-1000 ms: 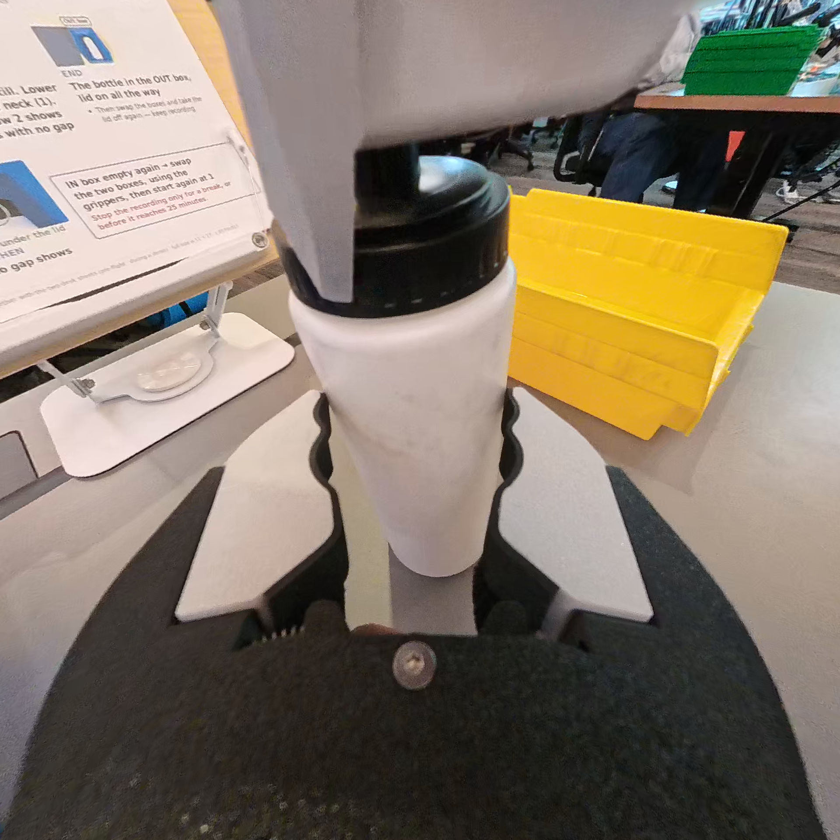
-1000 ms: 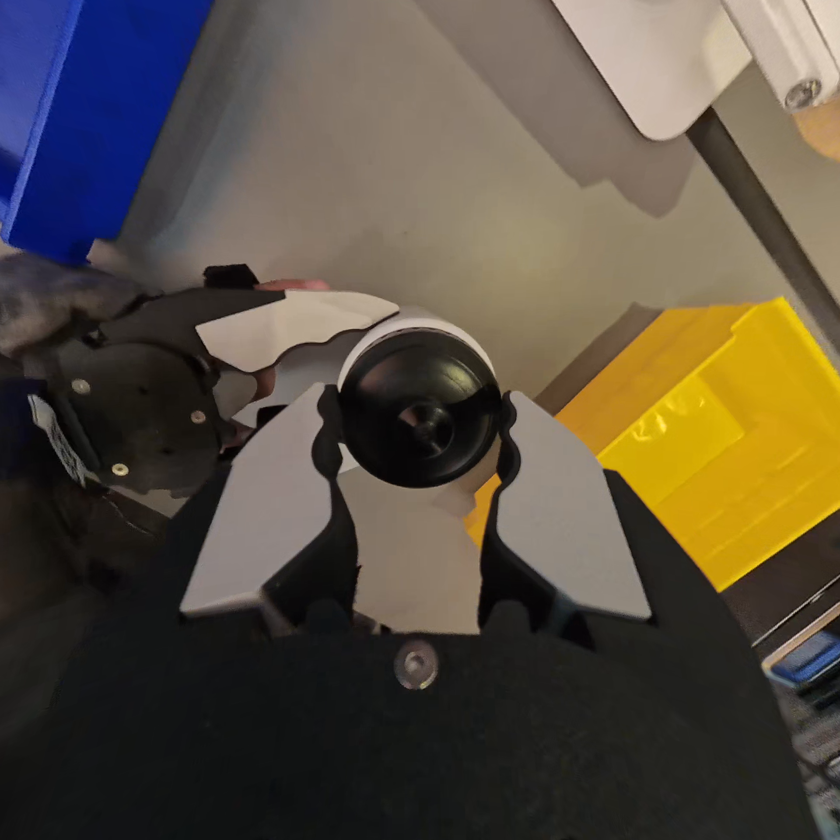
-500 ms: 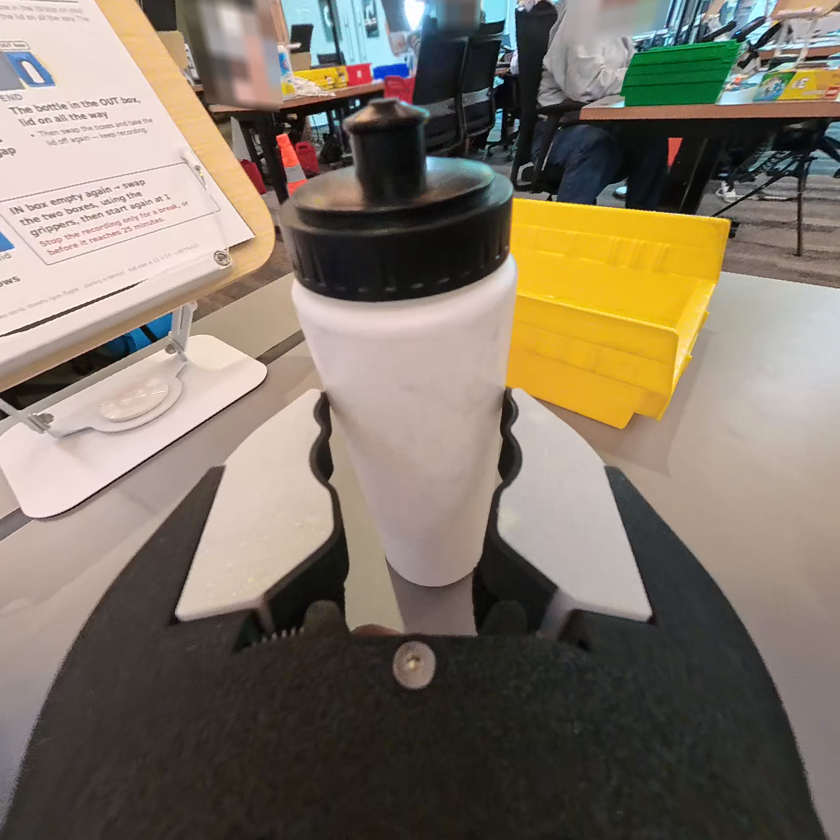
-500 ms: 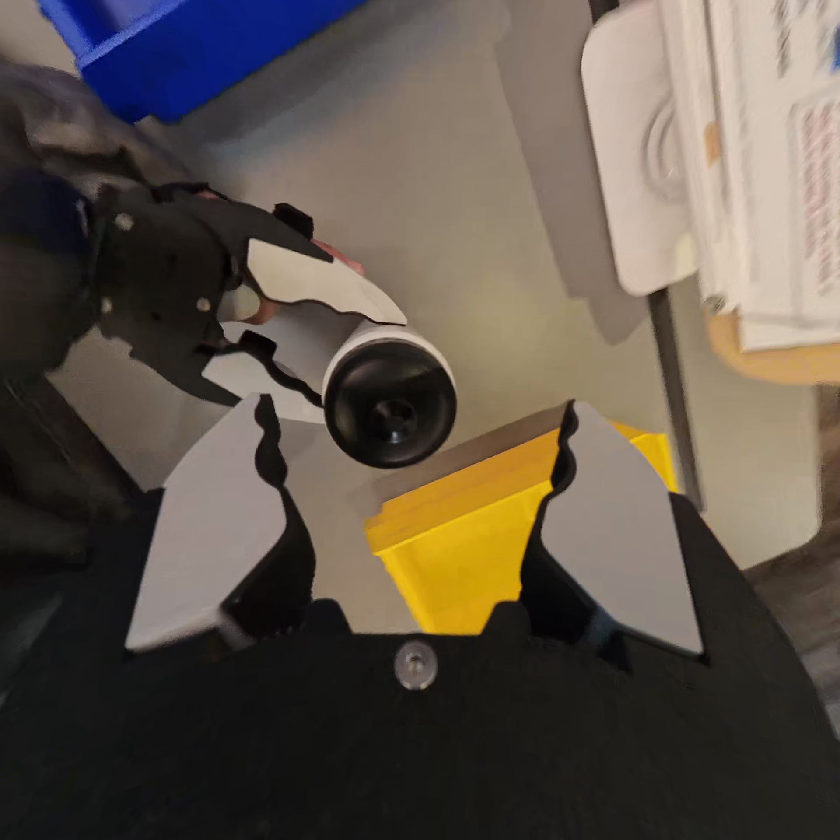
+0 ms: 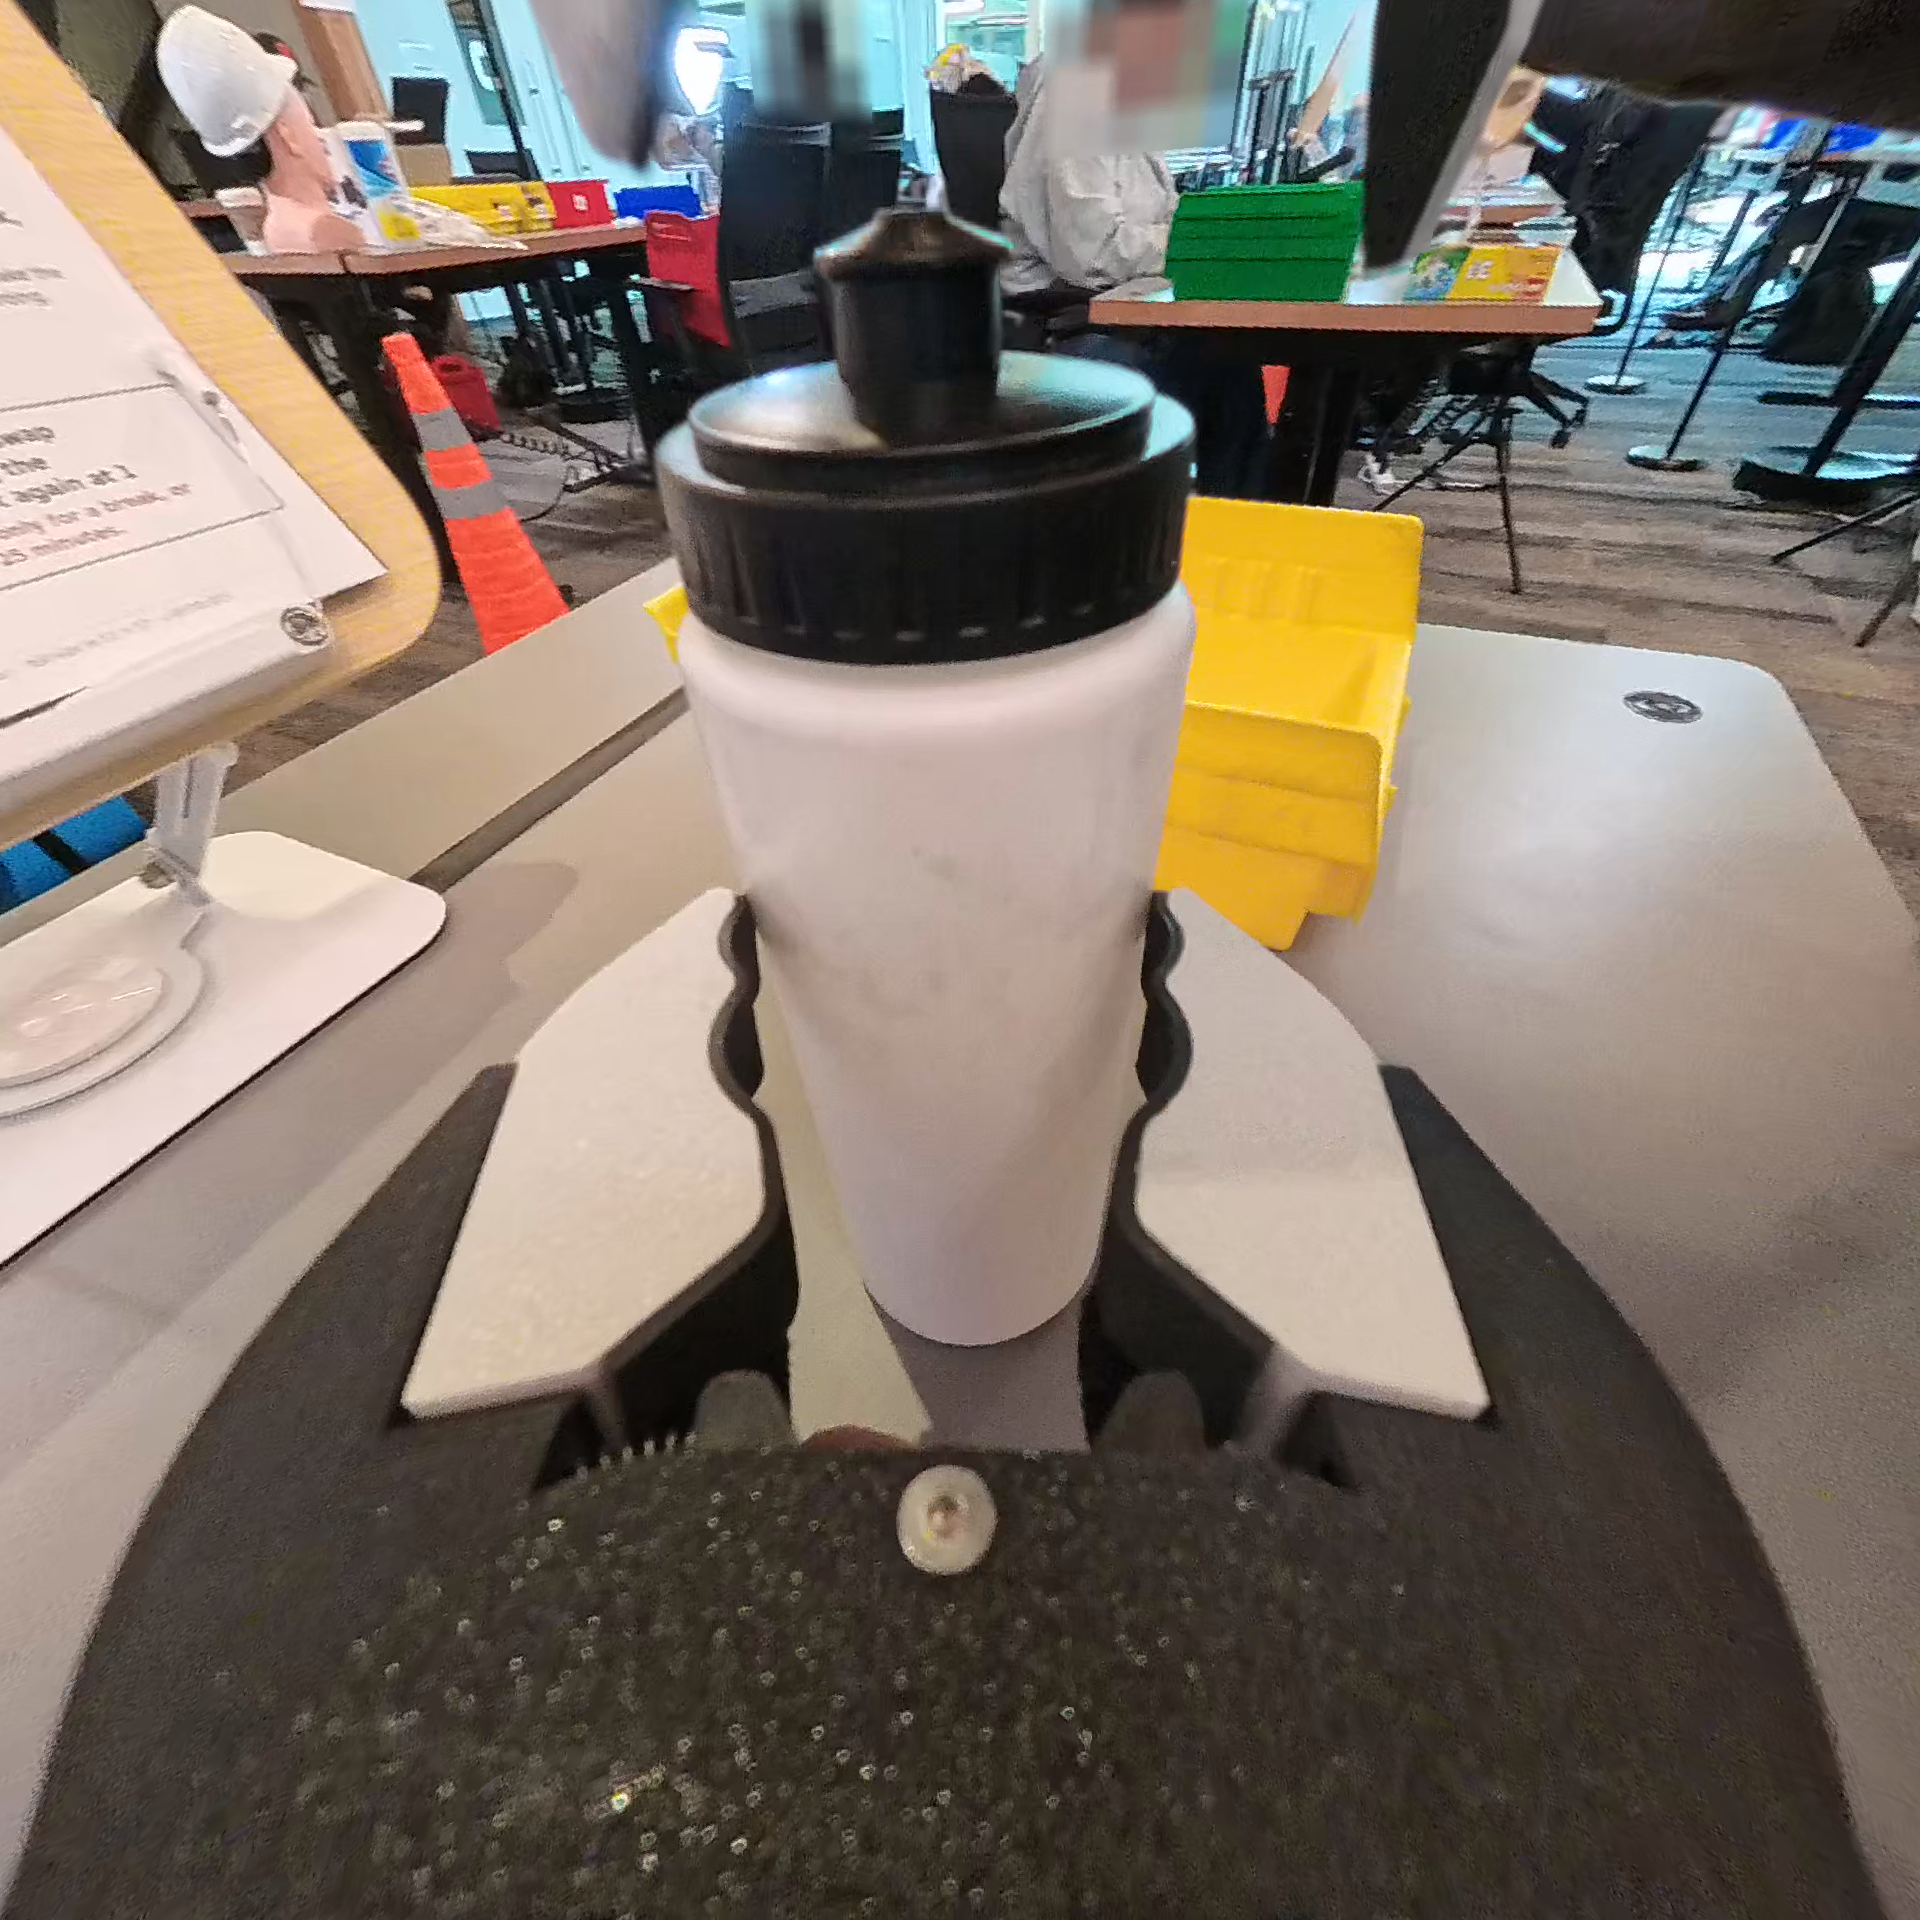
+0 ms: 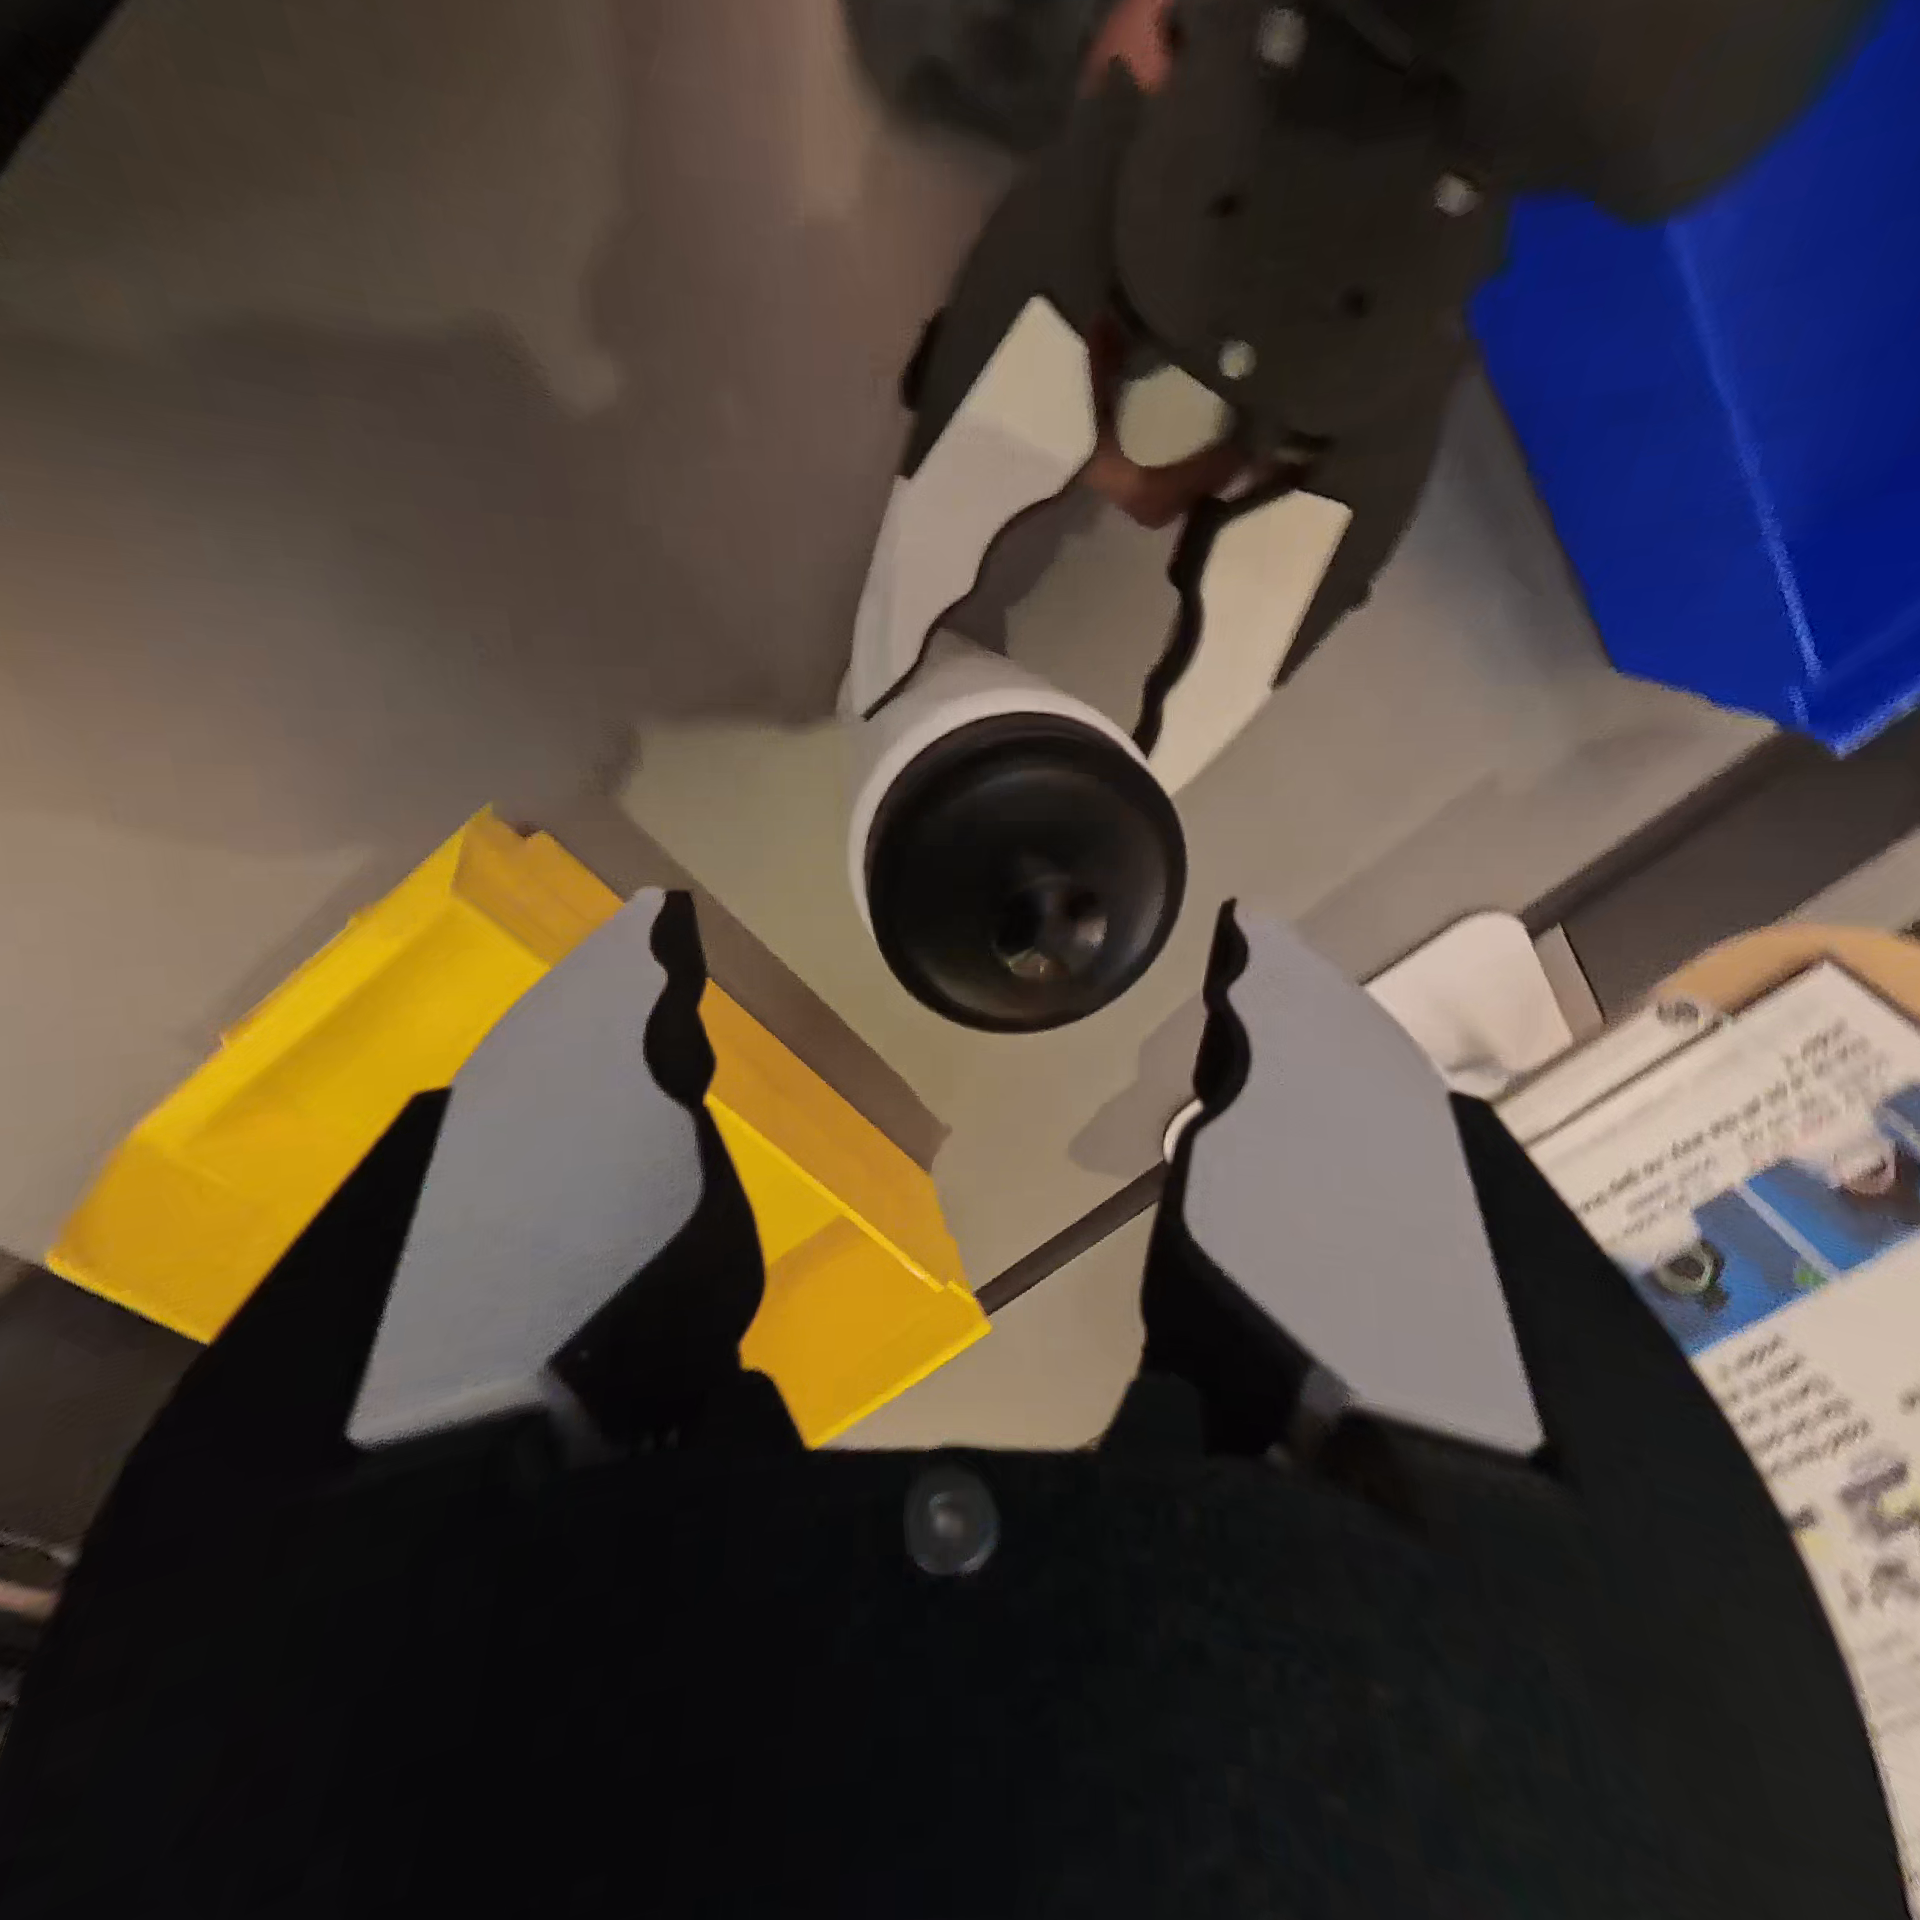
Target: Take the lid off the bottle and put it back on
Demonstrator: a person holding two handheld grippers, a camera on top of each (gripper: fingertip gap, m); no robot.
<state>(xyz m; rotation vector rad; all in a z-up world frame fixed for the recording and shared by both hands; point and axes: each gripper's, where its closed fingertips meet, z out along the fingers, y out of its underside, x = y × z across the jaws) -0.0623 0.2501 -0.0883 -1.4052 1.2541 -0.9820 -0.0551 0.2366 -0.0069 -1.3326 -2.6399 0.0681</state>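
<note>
The right tool (image 6: pixel 951 997) has released the ribbed black screw lid (image 5: pixel 925 509) and now hangs open above it at frame centre; the left tool (image 5: pixel 945 1049) stays clamped on the white plastic bottle (image 5: pixel 956 935), so another turn is likely needed.

Looks like a big open-plan lab or data-collection workspace, not anyone's home. Past the grey table (image 5: pixel 1621 883) in the left wrist view, the upper half of the frame is rows of long brown-topped work tables (image 5: pixel 1340 307) with black office chairs (image 5: pixel 769 239), and a seated person (image 5: pixel 1081 208) at top centre. Stackable plastic parts bins are everywhere: a yellow bin (image 5: pixel 1299 727) right of centre, a green stack (image 5: pixel 1262 239) at upper right, a blue bin (image 6: pixel 1714 436) at upper right in the right wrist view. An orange traffic cone (image 5: pixel 473 499) stands on the floor at centre left, a white hard hat (image 5: pixel 223 78) sits at top left, and a printed instruction sheet on a stand (image 5: pixel 135 499) fills the left edge.
</note>
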